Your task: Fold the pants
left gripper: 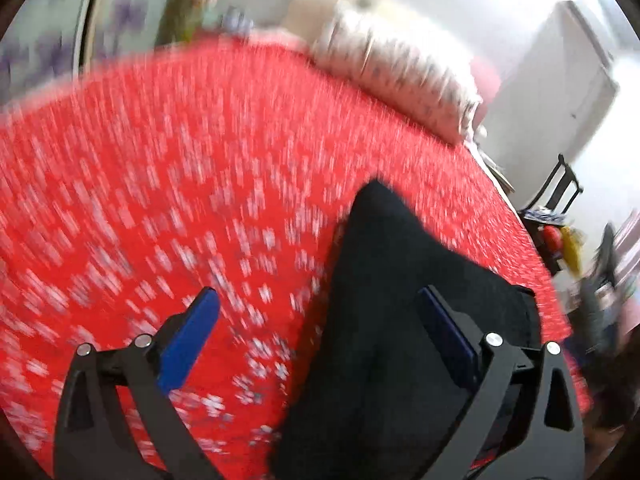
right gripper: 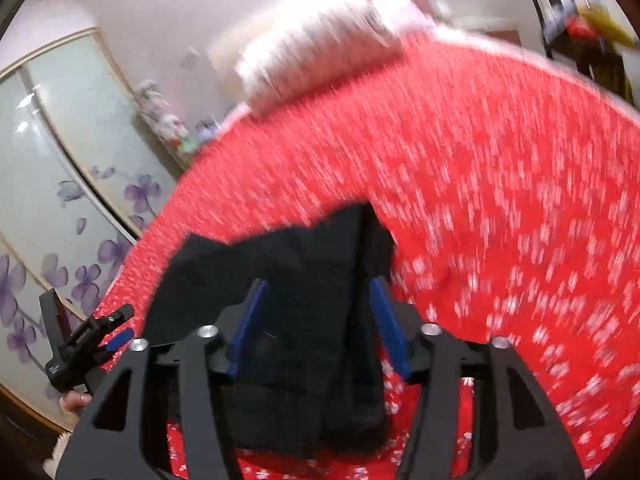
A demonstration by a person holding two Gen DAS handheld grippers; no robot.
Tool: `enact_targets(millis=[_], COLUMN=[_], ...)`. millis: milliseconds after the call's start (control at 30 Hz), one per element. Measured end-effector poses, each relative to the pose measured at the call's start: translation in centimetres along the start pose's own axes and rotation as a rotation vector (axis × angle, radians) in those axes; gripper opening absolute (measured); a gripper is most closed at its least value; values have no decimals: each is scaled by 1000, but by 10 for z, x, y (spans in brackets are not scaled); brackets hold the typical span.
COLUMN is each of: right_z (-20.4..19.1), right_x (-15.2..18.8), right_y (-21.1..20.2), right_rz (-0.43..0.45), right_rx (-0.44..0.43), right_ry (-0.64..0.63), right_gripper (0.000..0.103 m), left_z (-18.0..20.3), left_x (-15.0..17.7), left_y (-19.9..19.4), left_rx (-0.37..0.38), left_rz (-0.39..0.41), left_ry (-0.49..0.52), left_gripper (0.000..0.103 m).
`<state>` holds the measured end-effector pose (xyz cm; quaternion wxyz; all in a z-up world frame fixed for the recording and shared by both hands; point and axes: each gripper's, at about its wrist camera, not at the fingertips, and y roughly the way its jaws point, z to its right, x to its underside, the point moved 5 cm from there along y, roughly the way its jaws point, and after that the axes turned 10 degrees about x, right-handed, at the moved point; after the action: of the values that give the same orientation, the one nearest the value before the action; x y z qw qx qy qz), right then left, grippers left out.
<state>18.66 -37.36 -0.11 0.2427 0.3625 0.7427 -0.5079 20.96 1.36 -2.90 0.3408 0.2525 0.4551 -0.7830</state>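
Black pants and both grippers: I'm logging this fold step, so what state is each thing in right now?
Black pants: lying folded in layers on the red floral bedspread, gripped by nothing.
Left gripper: open wide, one finger over the pants, the other over bare bedspread.
Right gripper: open, blue fingers either side of the pants, not pressing.
Pillow: lying at the bed's far end.

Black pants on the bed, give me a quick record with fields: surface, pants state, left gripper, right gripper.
surface: red floral bedspread
pants state: black pants lying bunched on the bedspread, layers overlapping
left gripper: left gripper jaws wide apart, nothing pinched; one finger over the pants
right gripper: right gripper jaws apart over the pants, pads not pressing
background: pillow at far edge
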Motion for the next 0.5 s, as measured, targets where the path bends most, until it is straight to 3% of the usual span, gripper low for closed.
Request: enact_targets(millis=[33,67,133,200,233,333,500], right_z=[-8,-19,-32,-27,-18,-16,-28], right_x=[-1,3,13,32,45,51,43], right_y=[-4,-4,9,39,59,66,41], right_rz=[4,-21,-107,-235,-298,-255,-172], right_rx=[-61,-134,-175,-79,-30,-11,79], right_ry=[-13,-27,-40,-48,-40,-84,-114], right_gripper=[84,87,88,88,86,87,87], left_z=[14,30,51,62,62,55,52], left_x=[0,1,13,29,41,62,58], left_y=[-10,-14,-7,11,26,54,37], left_rx=[6,46,131,151,120,-12,5], left_rz=[38,42,-23,-123,-189,-295,-242], left_ry=[71,131,192,220,232,285,216], left_gripper=[101,101,101,101,101,101,101])
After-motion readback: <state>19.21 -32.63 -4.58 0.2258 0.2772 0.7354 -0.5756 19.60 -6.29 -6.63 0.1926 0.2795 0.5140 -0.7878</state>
